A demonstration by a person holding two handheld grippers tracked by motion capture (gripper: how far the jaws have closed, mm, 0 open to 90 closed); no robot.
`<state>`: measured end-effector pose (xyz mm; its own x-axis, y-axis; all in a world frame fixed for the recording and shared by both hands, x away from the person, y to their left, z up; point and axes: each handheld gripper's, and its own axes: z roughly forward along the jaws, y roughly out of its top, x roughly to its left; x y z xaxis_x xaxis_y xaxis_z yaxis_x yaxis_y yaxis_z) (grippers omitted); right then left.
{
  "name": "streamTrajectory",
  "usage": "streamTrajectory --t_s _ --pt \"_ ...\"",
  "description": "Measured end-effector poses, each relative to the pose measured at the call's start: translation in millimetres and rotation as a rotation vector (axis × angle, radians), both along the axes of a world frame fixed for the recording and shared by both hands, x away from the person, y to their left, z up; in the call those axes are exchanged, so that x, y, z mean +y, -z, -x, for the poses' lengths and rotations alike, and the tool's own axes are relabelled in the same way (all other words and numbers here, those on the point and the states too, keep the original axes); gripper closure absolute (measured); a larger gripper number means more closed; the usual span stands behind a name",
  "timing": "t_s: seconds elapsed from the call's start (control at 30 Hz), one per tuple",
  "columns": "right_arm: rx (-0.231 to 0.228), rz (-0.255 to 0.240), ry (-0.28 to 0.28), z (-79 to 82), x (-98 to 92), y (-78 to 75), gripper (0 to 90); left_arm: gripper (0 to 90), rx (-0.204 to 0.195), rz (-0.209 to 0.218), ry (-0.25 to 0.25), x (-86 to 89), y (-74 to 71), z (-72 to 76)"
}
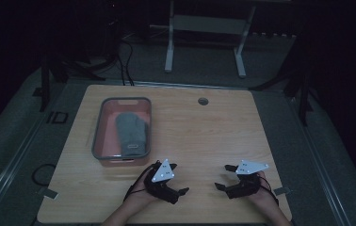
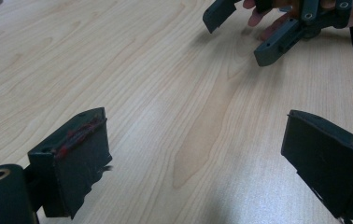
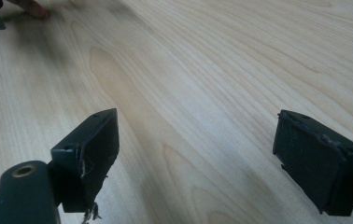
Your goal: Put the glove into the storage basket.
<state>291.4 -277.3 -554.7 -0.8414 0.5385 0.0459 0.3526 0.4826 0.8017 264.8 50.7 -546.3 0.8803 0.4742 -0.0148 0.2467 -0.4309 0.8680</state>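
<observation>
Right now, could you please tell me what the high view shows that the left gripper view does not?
The high view alone takes in the pink bin holding a grey mitten, and the round hole near the table's far edge. The left gripper view alone gives a close look at the left gripper, its jaws wide apart over bare wood. Both share the wooden table and the right gripper, open and held in a hand.

Grey mitten (image 1: 132, 133) flat inside pink bin (image 1: 101, 123), cuff toward the table's near edge, bin left of centre.
</observation>
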Motion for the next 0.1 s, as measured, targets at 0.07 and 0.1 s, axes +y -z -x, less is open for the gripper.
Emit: streamTrajectory --t_s 0.07,0.1 --pt "0.003 0.007 0.006 -0.5 0.1 0.2 14.3 7.9 0.001 0.004 0.001 0.2 0.1 -0.4" --pt "0.001 0.004 0.010 -0.5 -0.2 0.2 14.3 7.9 -0.001 0.005 0.000 0.3 0.2 -0.4"
